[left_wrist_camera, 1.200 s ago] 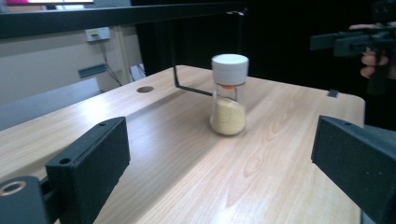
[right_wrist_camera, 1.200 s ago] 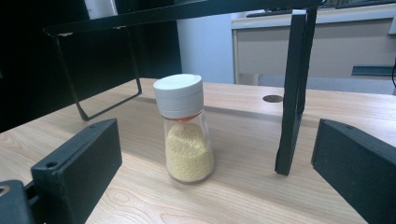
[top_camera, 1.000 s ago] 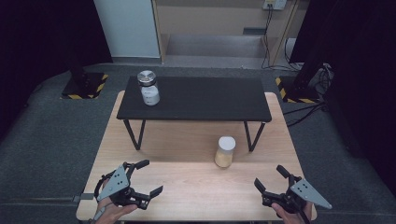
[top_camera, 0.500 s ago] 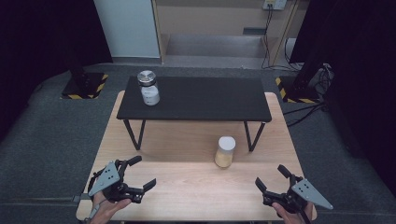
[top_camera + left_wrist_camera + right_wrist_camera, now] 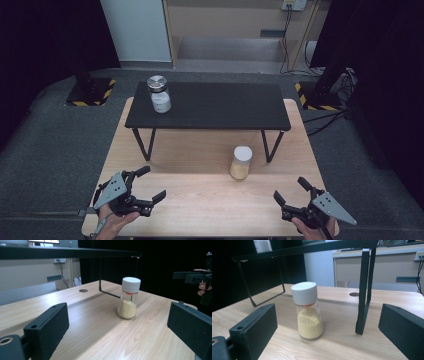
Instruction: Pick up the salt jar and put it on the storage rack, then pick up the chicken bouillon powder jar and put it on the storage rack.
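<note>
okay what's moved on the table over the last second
The left gripper slid left, then edged back right, jaws open throughout. The right gripper barely shifted, open too. The white-capped glass jar of yellow grains and the silver-lidded jar on the black shelf stayed put.

High view overhead facing forward, both claw views low, sharing the jar [image 5: 241, 162]

I see pale wood-grain on the table [image 5: 200, 200], smooth with a faint sheen. My spice jar [image 5: 308, 311] is clear glossy glass holding yellowish grains, capped in matt white plastic. The raised shelf [image 5: 215, 106] looks matt black on thin black metal legs. The far jar [image 5: 159, 95] wears a shiny metal lid. The floor is dull grey carpet [image 5: 60, 145].
</note>
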The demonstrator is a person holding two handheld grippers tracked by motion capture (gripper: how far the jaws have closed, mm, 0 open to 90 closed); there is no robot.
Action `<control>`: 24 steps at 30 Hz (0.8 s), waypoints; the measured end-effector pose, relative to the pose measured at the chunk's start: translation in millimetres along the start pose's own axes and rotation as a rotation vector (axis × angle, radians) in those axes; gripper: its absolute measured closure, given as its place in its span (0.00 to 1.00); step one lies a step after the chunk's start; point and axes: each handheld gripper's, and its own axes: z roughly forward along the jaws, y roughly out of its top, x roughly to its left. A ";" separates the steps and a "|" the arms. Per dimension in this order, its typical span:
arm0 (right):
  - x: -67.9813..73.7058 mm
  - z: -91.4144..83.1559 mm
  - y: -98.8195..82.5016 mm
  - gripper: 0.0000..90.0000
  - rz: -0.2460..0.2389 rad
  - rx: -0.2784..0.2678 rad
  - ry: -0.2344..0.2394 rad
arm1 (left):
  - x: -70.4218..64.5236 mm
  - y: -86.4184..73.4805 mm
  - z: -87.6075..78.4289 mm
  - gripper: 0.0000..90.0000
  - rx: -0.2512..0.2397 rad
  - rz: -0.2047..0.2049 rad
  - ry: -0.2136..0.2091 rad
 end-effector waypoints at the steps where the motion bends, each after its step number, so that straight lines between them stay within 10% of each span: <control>1: 0.2 -0.5 0.0 0.02 0.000 -0.002 -0.001 | 0.0 0.3 0.0 0.03 0.003 0.002 0.002; 24: 0.1 -0.7 0.4 0.01 -0.001 -0.003 0.007 | -2.5 -1.2 -1.2 0.02 -0.009 -0.006 0.027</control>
